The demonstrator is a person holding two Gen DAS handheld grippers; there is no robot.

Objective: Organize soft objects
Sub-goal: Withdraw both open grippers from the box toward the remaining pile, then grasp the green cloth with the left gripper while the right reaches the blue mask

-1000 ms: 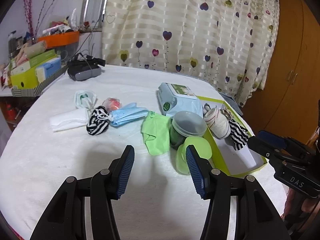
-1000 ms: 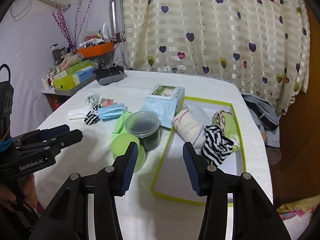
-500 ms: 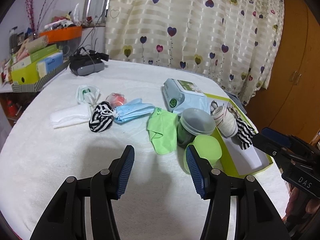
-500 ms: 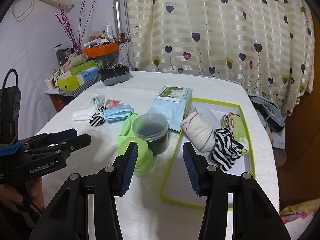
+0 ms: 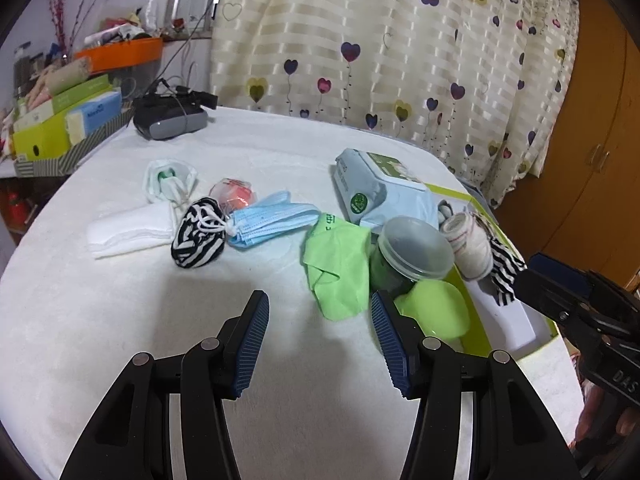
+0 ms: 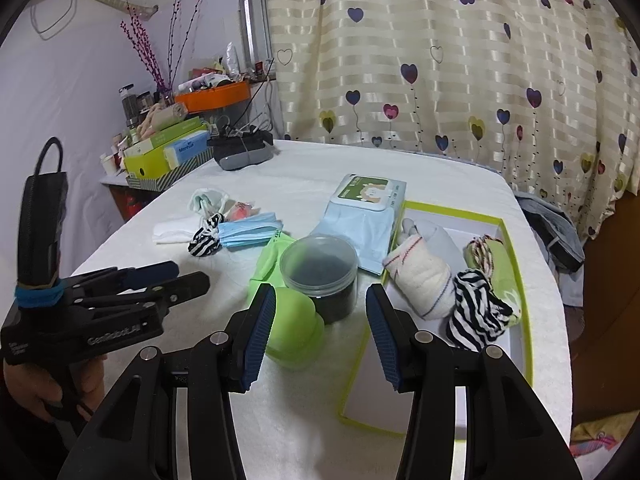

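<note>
Left tongs (image 5: 318, 334): spread wide, holding nothing, above bare white worktop (image 5: 120, 320). Right tongs (image 6: 320, 334): spread wide, holding nothing, over the lime lid (image 6: 294, 328) that leans on the dark lidded jar (image 6: 320, 270). Just beyond the left tongs: green cloth (image 5: 338, 266), touching the jar, which stands between it and the green-rimmed tray (image 6: 516, 264). In the tray: white rolled sock (image 6: 420, 276), striped sock (image 6: 476, 312), green bundle (image 6: 500, 264). Farther left on the worktop: blue masks (image 5: 268, 220), striped ball (image 5: 198, 232), white folded cloth (image 5: 128, 230). Behind the jar: wipes pack (image 6: 364, 212). Far edge: grey headset (image 5: 170, 116).
</note>
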